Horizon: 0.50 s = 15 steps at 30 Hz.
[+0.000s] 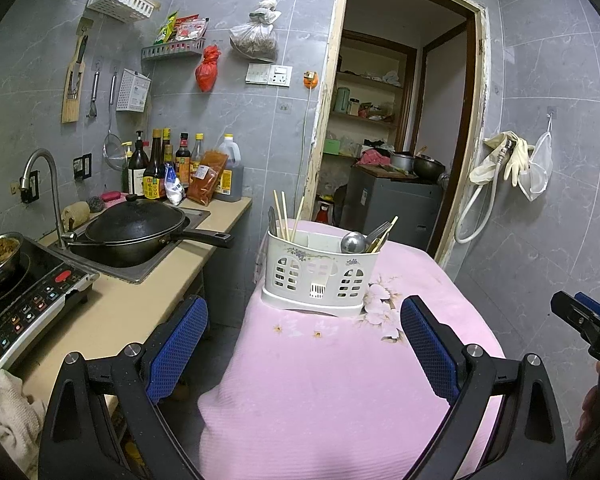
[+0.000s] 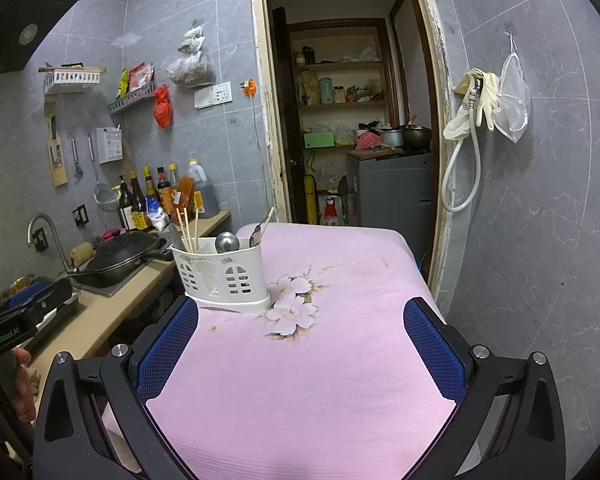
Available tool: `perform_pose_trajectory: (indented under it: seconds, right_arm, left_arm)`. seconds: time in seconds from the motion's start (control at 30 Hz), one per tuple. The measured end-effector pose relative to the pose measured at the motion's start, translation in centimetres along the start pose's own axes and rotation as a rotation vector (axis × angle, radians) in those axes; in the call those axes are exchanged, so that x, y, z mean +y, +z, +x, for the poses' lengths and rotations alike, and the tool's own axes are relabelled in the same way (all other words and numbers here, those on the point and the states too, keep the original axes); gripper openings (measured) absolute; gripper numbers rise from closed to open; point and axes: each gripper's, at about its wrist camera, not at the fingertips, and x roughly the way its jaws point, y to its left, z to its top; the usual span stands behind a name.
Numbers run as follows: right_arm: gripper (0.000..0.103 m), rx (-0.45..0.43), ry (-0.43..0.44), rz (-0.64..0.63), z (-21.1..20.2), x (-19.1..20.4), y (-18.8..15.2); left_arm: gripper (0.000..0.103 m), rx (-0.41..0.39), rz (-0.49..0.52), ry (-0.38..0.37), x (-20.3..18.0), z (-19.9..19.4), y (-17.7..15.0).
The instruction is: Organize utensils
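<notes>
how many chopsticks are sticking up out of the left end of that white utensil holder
3 wooden chopsticks show there: two close together at the far left, one leaning right beside them. The utensil holder wall may hide shorter ones.

- 1 caddy (image 1: 320, 276), white plastic
- 3 chopsticks (image 1: 285, 216) upright in its left compartment
- 1 ladle (image 1: 353, 242), round steel bowl showing
- forks (image 1: 380, 232) at the right end, approx 2, can't count for sure
- 2 grippers: left (image 1: 304, 340), right (image 2: 300, 344)
- 1 wok (image 1: 136, 226)
- 1 faucet (image 1: 46, 184)
- approx 7 bottles (image 1: 180, 168) by the wall
</notes>
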Motion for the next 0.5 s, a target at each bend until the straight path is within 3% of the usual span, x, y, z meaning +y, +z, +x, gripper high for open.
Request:
perform_pose_trajectory:
  seconds: [0.5]
  right_arm:
    - [0.103, 0.001, 0.000, -0.002, 0.06, 0.09, 0.00]
  left_arm:
    - [0.095, 0.002, -0.006, 0.001, 0.56, -0.27, -0.49]
